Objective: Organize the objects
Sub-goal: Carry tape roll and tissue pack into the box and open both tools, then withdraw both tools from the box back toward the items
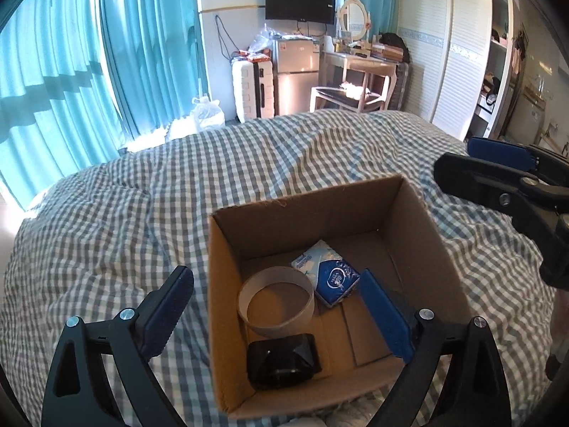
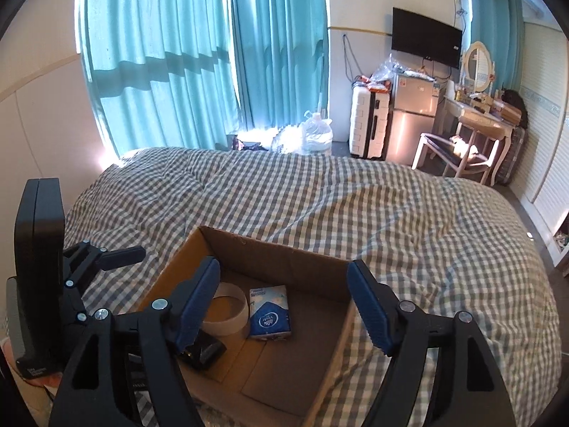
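Observation:
An open cardboard box point(image 1: 419, 235) point(image 2: 284, 259) sits on the checked bed cover. Inside lie a tape ring point(image 1: 275, 300) point(image 2: 227, 311), a blue-and-white tissue pack point(image 1: 329, 272) point(image 2: 270, 311) and a black wrapped object point(image 1: 282, 361) point(image 2: 204, 352). My left gripper point(image 1: 281, 313) is open and empty above the box's near left part. My right gripper point(image 2: 291, 307) is open and empty above the box; it also shows in the left wrist view point(image 1: 498, 174) at the right edge.
The bed cover point(image 1: 249, 163) point(image 2: 391, 206) stretches around the box. Beyond the bed stand a white suitcase point(image 1: 252, 89), a small fridge point(image 1: 297, 74), a dressing table with a chair point(image 1: 359, 71) and a water jug point(image 2: 316, 135). Teal curtains hang at the left.

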Tool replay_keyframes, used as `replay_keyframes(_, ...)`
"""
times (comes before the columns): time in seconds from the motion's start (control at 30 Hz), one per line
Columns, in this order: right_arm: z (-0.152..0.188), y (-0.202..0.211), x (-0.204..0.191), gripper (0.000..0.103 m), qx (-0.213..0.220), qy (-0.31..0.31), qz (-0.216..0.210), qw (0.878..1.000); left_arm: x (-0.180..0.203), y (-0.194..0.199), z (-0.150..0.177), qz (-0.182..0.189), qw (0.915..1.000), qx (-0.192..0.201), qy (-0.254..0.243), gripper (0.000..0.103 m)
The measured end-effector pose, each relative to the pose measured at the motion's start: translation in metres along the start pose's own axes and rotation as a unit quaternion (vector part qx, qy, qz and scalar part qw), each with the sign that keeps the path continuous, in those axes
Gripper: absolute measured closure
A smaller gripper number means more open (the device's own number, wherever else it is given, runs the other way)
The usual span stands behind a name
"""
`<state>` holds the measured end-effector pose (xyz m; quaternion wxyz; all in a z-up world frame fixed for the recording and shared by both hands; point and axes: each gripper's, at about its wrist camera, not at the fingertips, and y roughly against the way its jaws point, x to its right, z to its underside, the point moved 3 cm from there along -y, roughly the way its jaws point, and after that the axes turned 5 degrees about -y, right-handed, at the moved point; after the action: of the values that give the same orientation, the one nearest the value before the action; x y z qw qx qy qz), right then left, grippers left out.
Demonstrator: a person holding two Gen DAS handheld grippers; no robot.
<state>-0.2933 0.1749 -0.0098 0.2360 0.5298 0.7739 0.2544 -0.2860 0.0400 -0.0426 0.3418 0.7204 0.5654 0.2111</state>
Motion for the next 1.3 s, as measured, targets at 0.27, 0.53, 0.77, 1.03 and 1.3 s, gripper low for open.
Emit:
replay_keyframes(0.27,-0.014,0.097,-0.021,0.029,0.061,0.018,0.021,0.998,-0.008,0.082,-0.001,-0.03,0.9989,0.035,0.012,0.005)
replay_keyframes(0.53,0.001,0.17,-0.053,0.029,0.093,0.052,0.019,0.994,-0.016,0.152,0.022,-0.052,0.9966,0.056,0.031,0.004)
replay_keyframes(0.77,0.038,0.202,-0.076,0.029,0.094,0.071,0.015,0.993,-0.016,0.183,0.062,-0.073,0.9947,0.054,0.049,0.004)
replay_keyframes(1.03,0.096,0.191,-0.083,0.029,0.052,0.081,0.012,0.995,-0.015,0.183,0.113,-0.08,0.9925,0.042,0.082,0.004)
replay_keyframes(1.3,0.158,0.145,-0.073,0.029,-0.01,0.06,0.01,0.998,0.01,0.135,0.17,-0.071,0.9948,-0.007,0.072,0.004)
